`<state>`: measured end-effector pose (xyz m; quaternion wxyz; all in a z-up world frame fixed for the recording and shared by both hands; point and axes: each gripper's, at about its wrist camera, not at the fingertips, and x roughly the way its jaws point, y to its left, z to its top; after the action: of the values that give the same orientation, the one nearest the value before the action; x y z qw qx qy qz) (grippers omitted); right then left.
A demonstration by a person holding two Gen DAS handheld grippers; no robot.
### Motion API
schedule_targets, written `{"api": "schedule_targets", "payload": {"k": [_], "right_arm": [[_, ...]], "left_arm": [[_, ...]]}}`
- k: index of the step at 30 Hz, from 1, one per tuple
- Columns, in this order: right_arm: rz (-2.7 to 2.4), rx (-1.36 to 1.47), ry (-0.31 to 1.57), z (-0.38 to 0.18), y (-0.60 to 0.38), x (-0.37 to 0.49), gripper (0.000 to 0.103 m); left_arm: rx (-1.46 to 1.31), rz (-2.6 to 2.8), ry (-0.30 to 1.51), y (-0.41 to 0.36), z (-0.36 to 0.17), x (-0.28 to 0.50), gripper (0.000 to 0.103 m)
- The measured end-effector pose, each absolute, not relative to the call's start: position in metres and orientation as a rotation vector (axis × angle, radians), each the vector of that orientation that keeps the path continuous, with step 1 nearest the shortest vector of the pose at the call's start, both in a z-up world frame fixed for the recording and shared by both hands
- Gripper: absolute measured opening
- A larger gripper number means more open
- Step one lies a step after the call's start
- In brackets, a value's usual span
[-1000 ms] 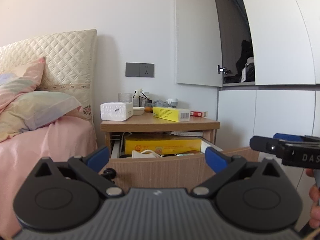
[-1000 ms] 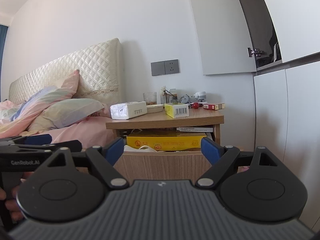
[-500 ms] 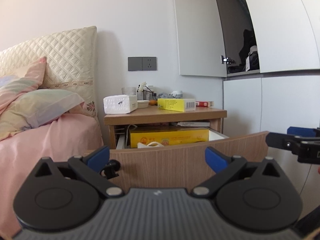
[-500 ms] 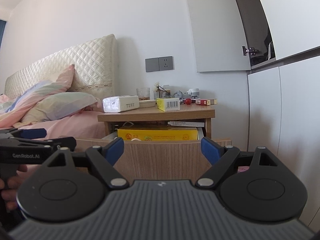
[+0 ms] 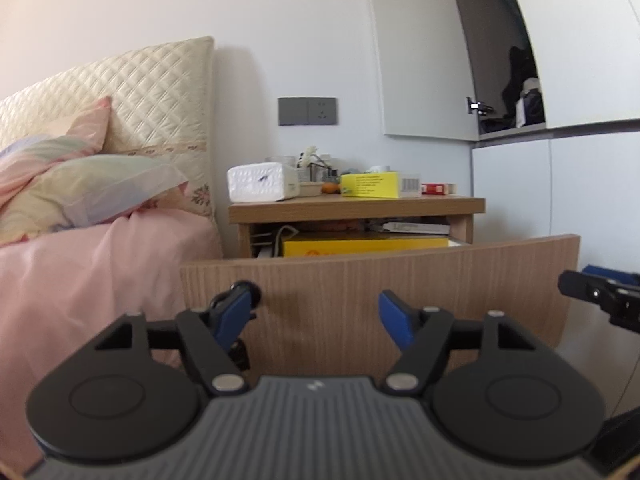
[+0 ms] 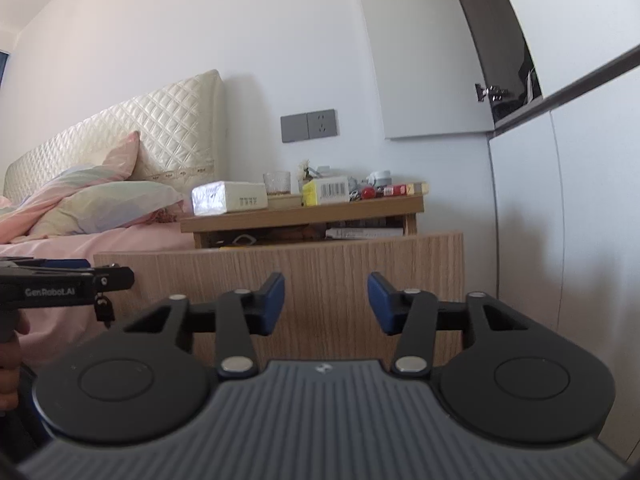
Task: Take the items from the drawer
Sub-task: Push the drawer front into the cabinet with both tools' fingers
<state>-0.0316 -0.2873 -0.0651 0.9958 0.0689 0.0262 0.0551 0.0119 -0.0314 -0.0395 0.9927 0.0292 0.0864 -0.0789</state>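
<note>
Jaws of both grippers gape before the drawer [image 5: 380, 280] holding a yellow box [image 5: 364, 246].

One drawer [image 5: 380, 280], two claws, two pillows.

Matt wood-grain drawer front [image 5: 380, 276]; quilted, seemingly glossy headboard [image 5: 160, 92].

Both hand-held grippers [image 5: 316, 312] [image 6: 326, 300] level, jaws apart, empty.
</note>
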Motion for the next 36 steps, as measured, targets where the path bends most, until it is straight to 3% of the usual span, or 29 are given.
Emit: {"api": "schedule_targets", "payload": {"k": [5, 9, 15, 19, 36], "right_arm": [[0.135, 0.128, 0.083, -0.078, -0.286, -0.022, 0.031], [0.139, 0.126, 0.105, -0.084, -0.284, -0.016, 0.021], [0.148, 0.129, 0.125, -0.088, -0.275, -0.005, 0.021], [0.142, 0.142, 0.138, -0.093, -0.271, 0.002, 0.02], [0.146, 0.297, 0.187, -0.102, -0.279, 0.029, 0.019]], "left_arm": [[0.011, -0.15, 0.203, -0.034, -0.064, 0.018, 0.049], [0.021, -0.134, 0.223, -0.041, -0.075, 0.027, 0.04], [0.056, -0.15, 0.228, -0.044, -0.076, 0.041, 0.032], [0.125, -0.151, 0.216, -0.053, -0.078, 0.045, 0.017], [0.096, -0.162, 0.227, -0.056, -0.078, 0.049, 0.017]]}}
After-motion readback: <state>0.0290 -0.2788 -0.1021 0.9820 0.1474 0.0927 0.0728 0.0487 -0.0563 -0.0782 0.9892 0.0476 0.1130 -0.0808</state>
